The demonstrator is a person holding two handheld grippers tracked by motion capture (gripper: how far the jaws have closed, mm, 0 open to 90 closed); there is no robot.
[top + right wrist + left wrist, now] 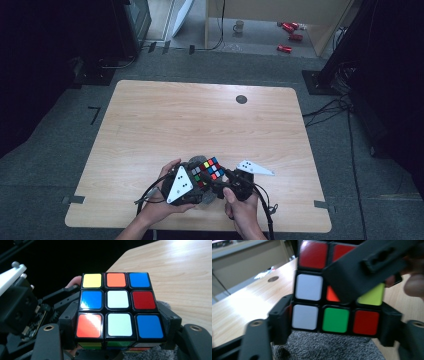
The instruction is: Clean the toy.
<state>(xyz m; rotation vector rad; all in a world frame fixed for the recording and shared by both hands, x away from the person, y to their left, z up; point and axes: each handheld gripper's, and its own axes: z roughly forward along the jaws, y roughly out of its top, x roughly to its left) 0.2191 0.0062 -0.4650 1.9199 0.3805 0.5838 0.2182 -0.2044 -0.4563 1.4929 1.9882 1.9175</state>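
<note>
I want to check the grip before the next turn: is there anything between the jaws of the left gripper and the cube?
Nothing visible. In the left gripper view the jaws sit directly against the bottom layer of the cube. The right gripper's jaw crosses the cube's face higher up, not in between. A grey cloth lies below.

No text, label, brand or number can be read anywhere. The Rubik's cube (117, 307) carries plain coloured stickers only.

Scrambled puzzle cube (117, 306) in black-edged squares of yellow, orange, blue, white and red, green and white on another face, over a speckled grey cloth (329, 346), on a pale wood-grain table (200, 120), between black jaws
</note>
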